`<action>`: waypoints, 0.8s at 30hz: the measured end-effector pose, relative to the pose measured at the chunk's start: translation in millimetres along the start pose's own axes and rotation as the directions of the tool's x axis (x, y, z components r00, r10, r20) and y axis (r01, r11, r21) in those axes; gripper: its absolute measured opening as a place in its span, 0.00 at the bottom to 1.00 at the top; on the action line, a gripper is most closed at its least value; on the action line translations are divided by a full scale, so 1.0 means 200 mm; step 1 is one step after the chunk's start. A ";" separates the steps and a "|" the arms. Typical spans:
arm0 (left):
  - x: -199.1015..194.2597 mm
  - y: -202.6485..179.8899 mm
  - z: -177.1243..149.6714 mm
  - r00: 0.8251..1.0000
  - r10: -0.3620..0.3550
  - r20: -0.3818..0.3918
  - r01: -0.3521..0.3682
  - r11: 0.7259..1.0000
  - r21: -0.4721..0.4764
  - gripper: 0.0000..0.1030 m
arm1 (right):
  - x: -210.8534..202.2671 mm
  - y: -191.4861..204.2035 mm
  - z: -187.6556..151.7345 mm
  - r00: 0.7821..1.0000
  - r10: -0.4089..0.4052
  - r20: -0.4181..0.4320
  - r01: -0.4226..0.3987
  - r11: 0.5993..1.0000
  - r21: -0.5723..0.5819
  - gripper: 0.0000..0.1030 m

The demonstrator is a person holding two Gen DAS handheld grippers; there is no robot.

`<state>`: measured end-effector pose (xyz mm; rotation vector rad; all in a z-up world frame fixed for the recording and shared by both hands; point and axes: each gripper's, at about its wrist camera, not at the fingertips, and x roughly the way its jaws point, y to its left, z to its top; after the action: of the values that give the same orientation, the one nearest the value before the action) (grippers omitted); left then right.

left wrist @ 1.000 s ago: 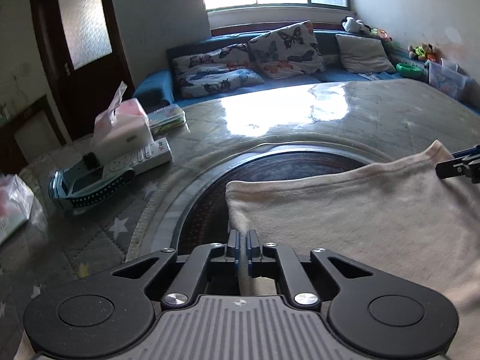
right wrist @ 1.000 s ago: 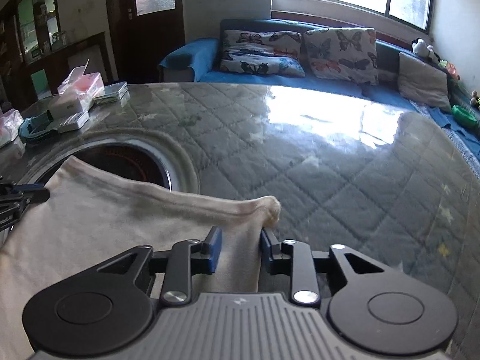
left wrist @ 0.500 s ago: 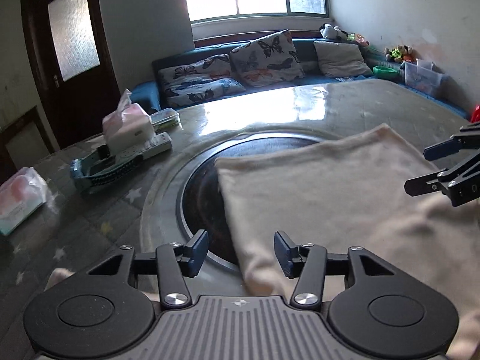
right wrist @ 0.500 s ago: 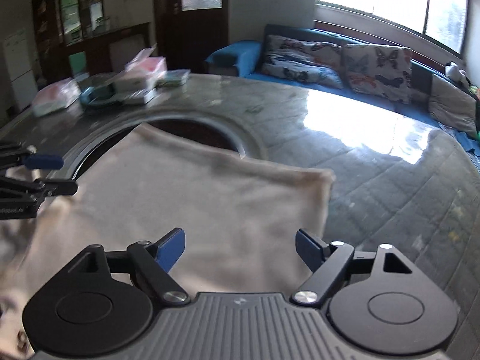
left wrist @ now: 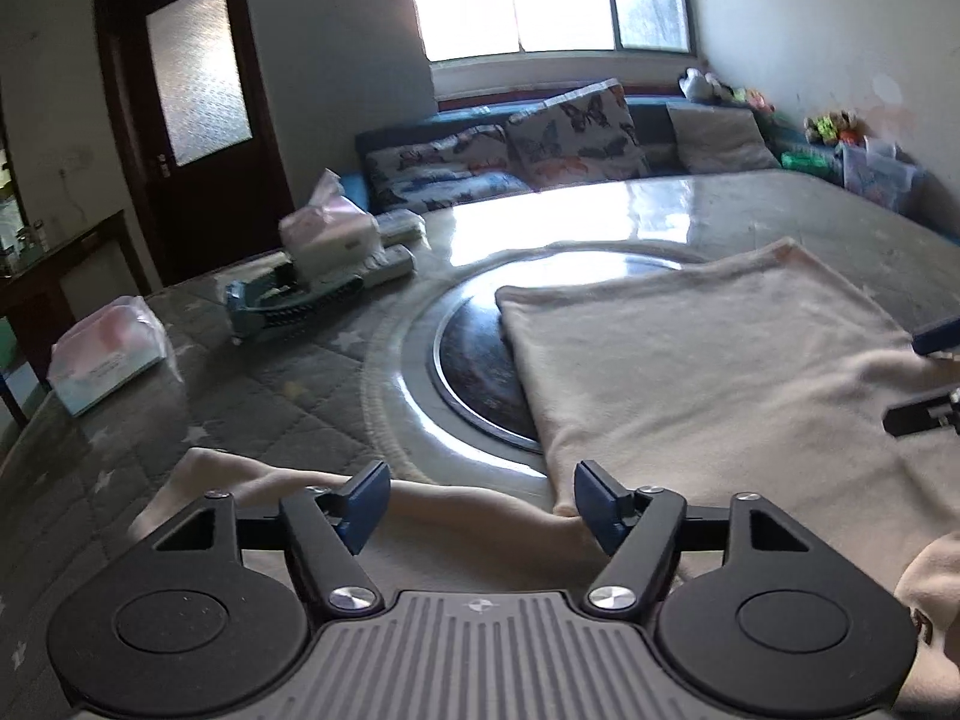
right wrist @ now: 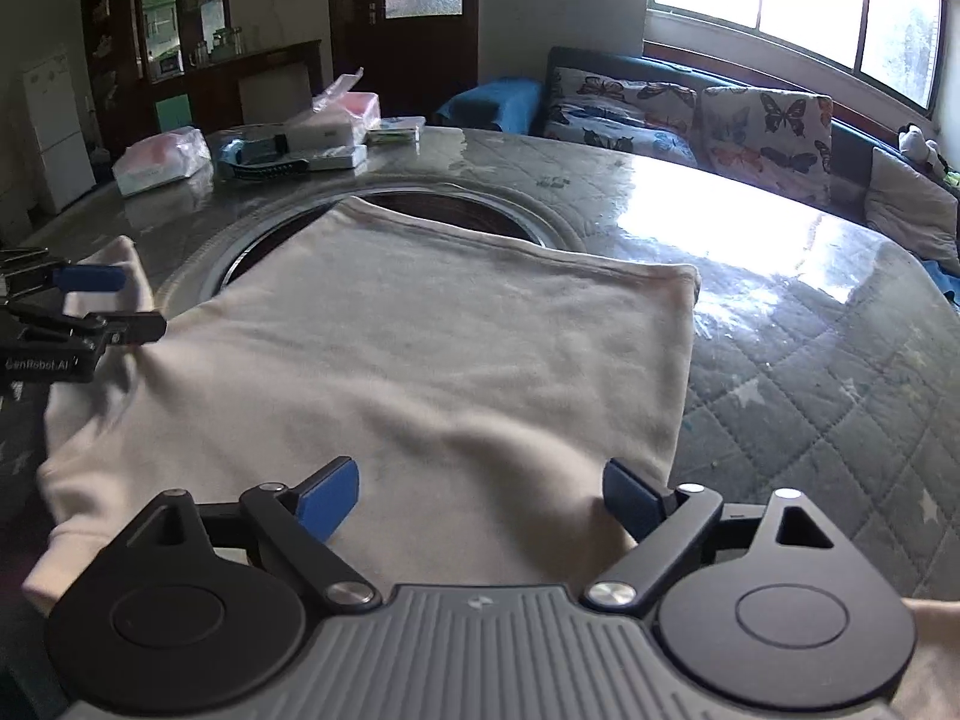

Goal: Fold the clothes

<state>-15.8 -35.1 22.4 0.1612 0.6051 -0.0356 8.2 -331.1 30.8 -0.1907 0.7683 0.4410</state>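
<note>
Both my grippers now spread wide and pulled back from cloth; a second ago left was pinched shut on garment edge.

Left wrist view: left gripper fingers wide, holding nothing. Cream garment flat on table, partly over dark round inset at table centre. Sleeve trails below fingers. Tissue pack near left edge.

Right wrist view: right gripper fingers wide, empty, hovering over garment near hem. Left gripper visible at cloth's left side, blue fingers apart.
</note>
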 end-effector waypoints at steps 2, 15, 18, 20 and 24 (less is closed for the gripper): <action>-0.03 0.03 -0.01 1.000 0.015 0.019 -0.015 1.000 -0.015 0.71 | -0.01 0.01 -0.02 1.000 0.003 0.000 -0.003 1.000 -0.001 0.90; 0.04 0.39 -0.13 0.975 0.207 -0.084 -0.219 0.961 -0.167 0.72 | 0.01 0.07 -0.07 1.000 0.006 -0.009 -0.006 1.000 0.001 1.00; 0.03 0.46 -0.16 0.973 0.207 -0.101 -0.226 0.945 -0.237 0.72 | 0.01 0.07 -0.07 1.000 0.007 -0.011 -0.007 1.000 0.008 1.00; 0.01 0.49 -0.18 0.970 0.219 -0.108 -0.241 0.934 -0.264 0.72 | 0.02 0.07 -0.07 1.000 0.007 -0.011 -0.007 1.000 0.007 1.00; -0.06 0.50 -0.22 0.950 0.284 -0.128 -0.309 0.914 -0.263 0.70 | 0.01 0.07 -0.08 1.000 0.006 -0.008 -0.006 1.000 0.003 1.00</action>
<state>-43.0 69.7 7.5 -0.0232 0.6612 0.3538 -6.8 -322.8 17.4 -0.1868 0.7773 0.4452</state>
